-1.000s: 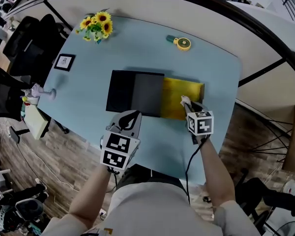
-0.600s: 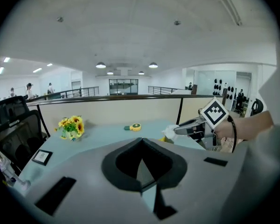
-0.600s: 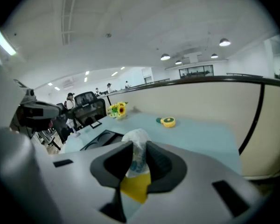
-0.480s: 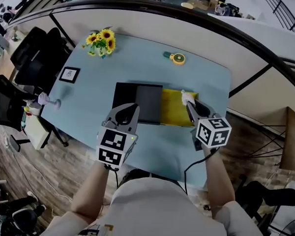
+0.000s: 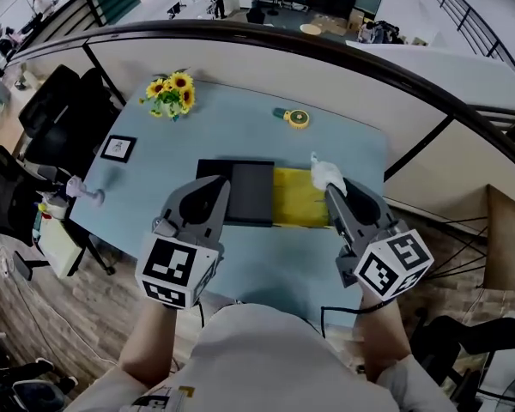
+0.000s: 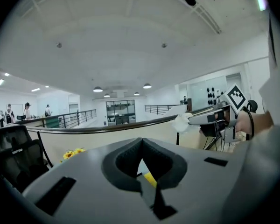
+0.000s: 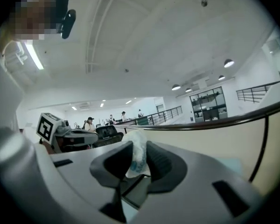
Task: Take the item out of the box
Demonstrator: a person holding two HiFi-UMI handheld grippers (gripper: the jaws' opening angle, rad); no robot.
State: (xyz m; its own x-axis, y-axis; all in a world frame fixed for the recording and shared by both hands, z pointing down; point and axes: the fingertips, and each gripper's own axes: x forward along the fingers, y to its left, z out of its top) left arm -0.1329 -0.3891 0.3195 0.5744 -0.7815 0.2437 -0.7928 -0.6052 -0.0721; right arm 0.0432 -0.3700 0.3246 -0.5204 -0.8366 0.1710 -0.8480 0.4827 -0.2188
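Observation:
An open box lies on the light-blue table [image 5: 270, 260], with a black half [image 5: 240, 191] and a yellow-lined half [image 5: 299, 200]. My right gripper [image 5: 328, 181] is raised above the yellow half's right end and is shut on a small white packet [image 5: 324, 172]. In the right gripper view the packet [image 7: 138, 157], white with blue print, is pinched between the dark pads [image 7: 159, 161]. My left gripper [image 5: 215, 191] hangs over the black half, shut, with nothing in it. The left gripper view shows its tips [image 6: 142, 141] meeting and the right gripper [image 6: 210, 119] with the packet [image 6: 182, 122] beyond.
At the table's far left corner stands a bunch of sunflowers [image 5: 173, 93]. A round yellow and green gadget [image 5: 293, 118] lies at the far side, a small framed picture [image 5: 118, 148] at the left. Office chairs [image 5: 43, 101] stand left of the table, and a curved railing [image 5: 326, 45] runs behind it.
Both grippers have risen towards the head camera. The right one has lifted the white packet up from the yellow half of the box. The table looks farther away.

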